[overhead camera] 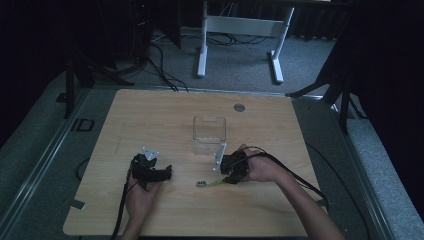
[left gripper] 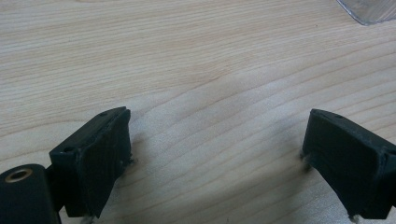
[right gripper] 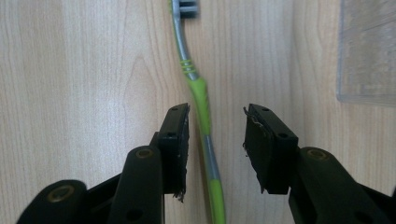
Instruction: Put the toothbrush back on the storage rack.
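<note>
The green-and-grey toothbrush (right gripper: 201,100) lies flat on the wooden bench (overhead camera: 150,115), in front of the clear plastic container (overhead camera: 209,135). The right hand-held gripper (right gripper: 215,140) straddles its handle, jaws apart on either side and not pressing it; the handle runs just beside one jaw. The left hand-held gripper (left gripper: 215,158) rests well apart, spread wide over bare wood, grasping nothing

Your toothbrush (right gripper: 201,100) is lime green with grey bands; its head looks grey, though blurred. Black jaws, pale wood-grain table (overhead camera: 150,115), clear container (overhead camera: 209,135).
</note>
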Tool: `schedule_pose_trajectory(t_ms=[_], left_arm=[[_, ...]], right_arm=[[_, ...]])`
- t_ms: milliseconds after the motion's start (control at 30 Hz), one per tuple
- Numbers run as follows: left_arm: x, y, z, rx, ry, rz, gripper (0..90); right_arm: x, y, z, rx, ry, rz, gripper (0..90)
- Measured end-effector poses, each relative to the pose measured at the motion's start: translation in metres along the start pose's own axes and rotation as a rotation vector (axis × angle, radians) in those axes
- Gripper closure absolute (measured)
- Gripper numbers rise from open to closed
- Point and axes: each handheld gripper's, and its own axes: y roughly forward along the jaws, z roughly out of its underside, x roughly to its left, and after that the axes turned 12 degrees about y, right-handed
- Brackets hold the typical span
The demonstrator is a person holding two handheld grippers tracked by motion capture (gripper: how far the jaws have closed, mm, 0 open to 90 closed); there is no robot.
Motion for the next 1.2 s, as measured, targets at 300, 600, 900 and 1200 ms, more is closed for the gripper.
schedule_pose_trajectory(t_ms=[300,600,900,1200], left_arm=[[0.0,0.0,0.0,-0.001,0.0,0.0,8.2],[0.0,0.0,0.0,0.0,0.0,0.0,8.2],[0.0,0.0,0.0,-0.001,-0.001,0.0,8.2],[0.0,0.0,0.0,-0.001,-0.001,0.0,8.2]], right_arm=[[0.001,0.006,-0.001,0.025,-0.006,-0.006,60.6],[0.002,0.012,-0.002,0.039,-0.02,-0.011,61.7],[0.003,0.017,-0.002,0.058,-0.032,-0.015,65.1],[0.003,0.022,-0.003,0.084,-0.032,-0.014,67.9]])
